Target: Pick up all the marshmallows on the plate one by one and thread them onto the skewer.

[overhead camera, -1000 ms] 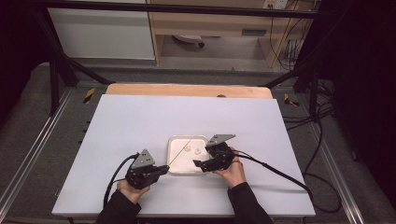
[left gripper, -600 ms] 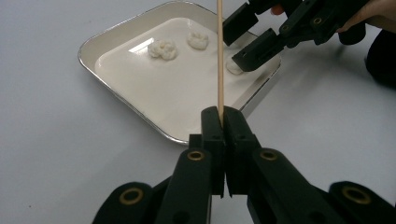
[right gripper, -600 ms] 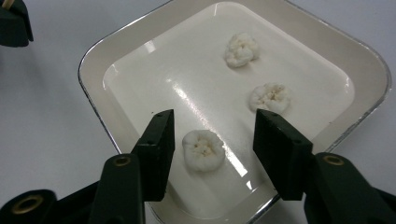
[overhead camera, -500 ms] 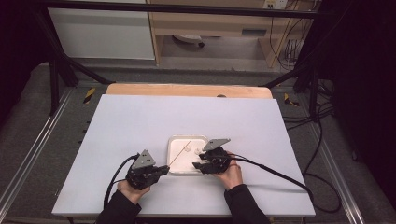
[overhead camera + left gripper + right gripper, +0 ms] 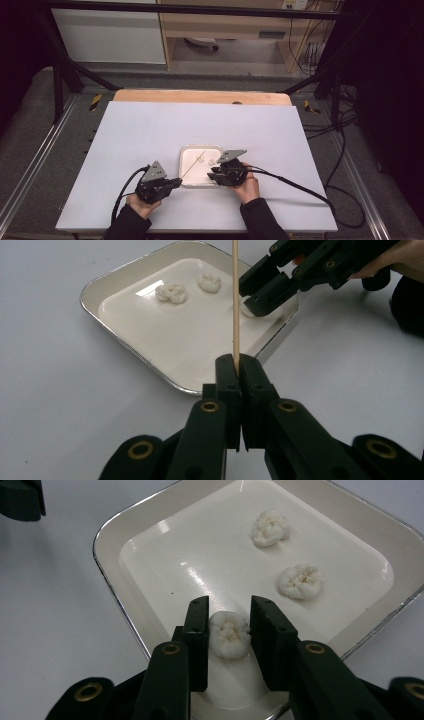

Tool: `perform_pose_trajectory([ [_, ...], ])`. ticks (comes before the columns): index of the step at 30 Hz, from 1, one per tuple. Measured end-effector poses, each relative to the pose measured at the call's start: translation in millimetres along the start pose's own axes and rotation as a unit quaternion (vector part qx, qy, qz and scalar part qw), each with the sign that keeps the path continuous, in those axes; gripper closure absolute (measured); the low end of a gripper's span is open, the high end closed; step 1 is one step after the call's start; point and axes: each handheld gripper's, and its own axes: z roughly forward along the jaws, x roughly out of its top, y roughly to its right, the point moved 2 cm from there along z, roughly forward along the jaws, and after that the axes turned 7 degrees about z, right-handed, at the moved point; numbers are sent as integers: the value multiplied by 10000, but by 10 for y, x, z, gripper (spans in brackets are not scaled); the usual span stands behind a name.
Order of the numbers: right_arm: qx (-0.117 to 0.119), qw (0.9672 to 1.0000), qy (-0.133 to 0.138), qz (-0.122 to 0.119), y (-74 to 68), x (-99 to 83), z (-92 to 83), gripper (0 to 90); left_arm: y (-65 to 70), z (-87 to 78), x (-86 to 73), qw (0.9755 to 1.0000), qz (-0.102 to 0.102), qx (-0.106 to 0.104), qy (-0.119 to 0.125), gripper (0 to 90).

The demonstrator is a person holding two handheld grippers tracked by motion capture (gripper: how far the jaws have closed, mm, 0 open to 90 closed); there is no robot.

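A shallow white tray (image 5: pixel 201 150) lies at the table's near middle with three white puffy lumps in it. My left gripper (image 5: pixel 239 365) is shut on a thin wooden skewer (image 5: pixel 235 305), which points out over the tray (image 5: pixel 90 297). Two lumps (image 5: pixel 171 292) (image 5: pixel 210 282) lie free at the far side. My right gripper (image 5: pixel 229 630) reaches into the tray's near corner (image 5: pixel 107 580); its jaws press both sides of the third lump (image 5: pixel 229 634), which rests on the tray floor. In the high view the left gripper (image 5: pixel 172 182) and right gripper (image 5: pixel 212 175) flank the tray.
The white table top (image 5: pixel 150 130) stretches wide around the tray, with a wooden strip (image 5: pixel 200 96) along its far edge. Black cables (image 5: pixel 295 187) trail from both grippers toward the table's near corners. Dark frame rails run along either side.
The right gripper has shifted a little left and nearer, onto the tray's near right corner. The left gripper and its skewer have stayed put.
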Motion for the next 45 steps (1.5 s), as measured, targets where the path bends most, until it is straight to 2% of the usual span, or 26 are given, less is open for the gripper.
perform_pose_trajectory([
  [8, 184, 9992, 214, 298, 29, 104, -214, 710, 18, -15, 7, 10000, 8, -11, 58, 881],
  [16, 389, 9957, 584, 601, 91, 161, -485, 714, 57, -23, 18, 9999, 56, -20, 137, 881],
  [25, 571, 9887, 1036, 922, 142, 226, -741, 717, 102, -14, 29, 9997, 88, -32, 207, 881],
  [30, 745, 9816, 1290, 1191, 156, 285, -826, 719, 120, -2, 30, 9997, 90, -46, 230, 881],
  [35, 960, 9744, 1482, 1395, 170, 333, -859, 719, 139, 4, 36, 9995, 107, -74, 283, 881],
  [41, 1147, 9698, 1544, 1497, 159, 393, -825, 721, 163, 12, 41, 9994, 140, -118, 296, 881],
  [45, 1288, 9653, 1621, 1592, 150, 438, -812, 723, 177, 21, 42, 9993, 171, -136, 297, 881],
])
